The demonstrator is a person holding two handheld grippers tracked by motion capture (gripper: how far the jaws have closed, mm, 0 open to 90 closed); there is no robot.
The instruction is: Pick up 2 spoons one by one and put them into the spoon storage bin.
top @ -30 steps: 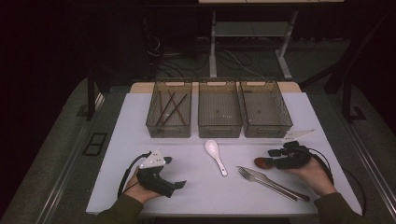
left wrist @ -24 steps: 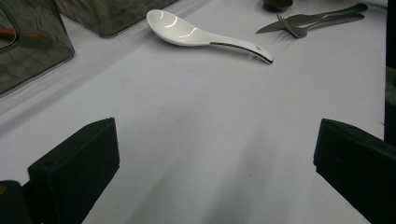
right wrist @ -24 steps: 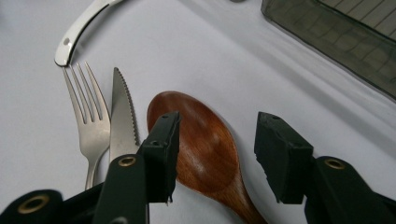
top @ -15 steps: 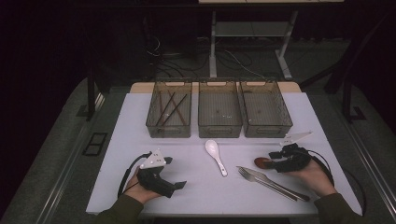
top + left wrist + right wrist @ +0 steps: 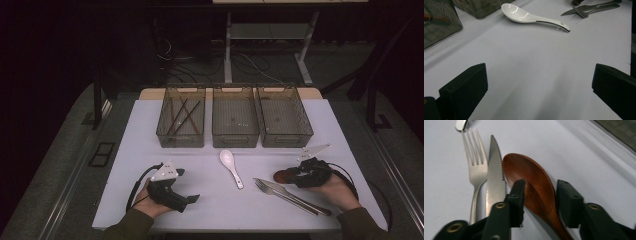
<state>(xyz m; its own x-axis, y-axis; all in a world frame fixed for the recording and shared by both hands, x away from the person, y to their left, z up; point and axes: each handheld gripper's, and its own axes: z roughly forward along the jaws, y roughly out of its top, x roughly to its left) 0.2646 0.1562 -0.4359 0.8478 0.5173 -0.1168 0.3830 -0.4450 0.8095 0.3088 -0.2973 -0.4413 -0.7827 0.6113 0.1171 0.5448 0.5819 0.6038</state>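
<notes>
A brown wooden spoon point(image 5: 529, 170) lies on the white table, next to a serrated knife point(image 5: 495, 177) and a fork point(image 5: 475, 165). My right gripper point(image 5: 540, 195) straddles the spoon where the bowl narrows. Its jaws have just been closing; the pads stand close to the spoon's sides with a thin gap at one pad, and the spoon still rests flat. From above, the right gripper point(image 5: 291, 175) sits at the table's right with the wooden spoon point(image 5: 279, 176) at its tips. My left gripper point(image 5: 186, 200) rests at the front left, open point(image 5: 536, 87) over bare table.
A white ceramic spoon point(image 5: 231, 165) lies mid-table, also ahead of the left jaws point(image 5: 524, 16). Three clear bins stand in a row at the back: left bin point(image 5: 165, 135) holding dark sticks, middle bin point(image 5: 235, 142), right bin point(image 5: 287, 142). The fork point(image 5: 267, 186) and knife point(image 5: 305, 202) angle toward the front right.
</notes>
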